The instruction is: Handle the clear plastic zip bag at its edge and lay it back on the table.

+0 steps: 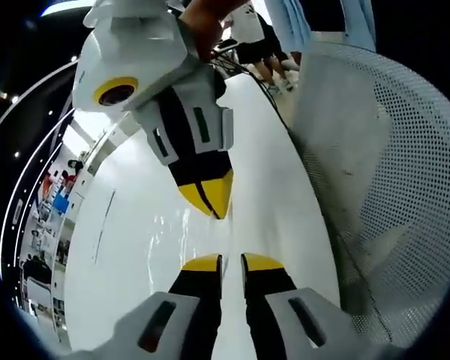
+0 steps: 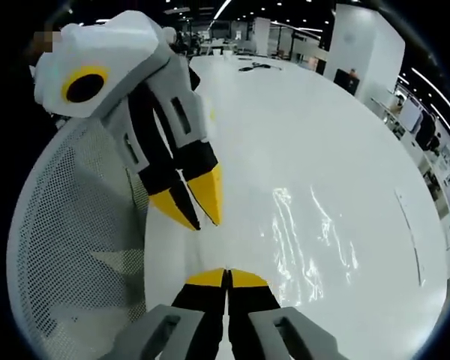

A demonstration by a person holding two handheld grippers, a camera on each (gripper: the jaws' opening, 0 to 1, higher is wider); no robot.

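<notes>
Left claw (image 1: 231, 262) slightly parted over zip bag (image 1: 172, 240), right claw (image 2: 226, 278) closed

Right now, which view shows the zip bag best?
Right gripper view: the clear zip bag lies flat on the white table, its glare wrinkles spread unobstructed. In the left gripper view the bag is a fainter sheen behind both tools.

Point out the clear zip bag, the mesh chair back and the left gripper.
clear zip bag (image 2: 315, 232), right gripper view, glossy wrinkled middle
mesh chair back (image 1: 390, 172), left gripper view, perforated panel
left gripper (image 1: 231, 261), left gripper view, between yellow tips
</notes>
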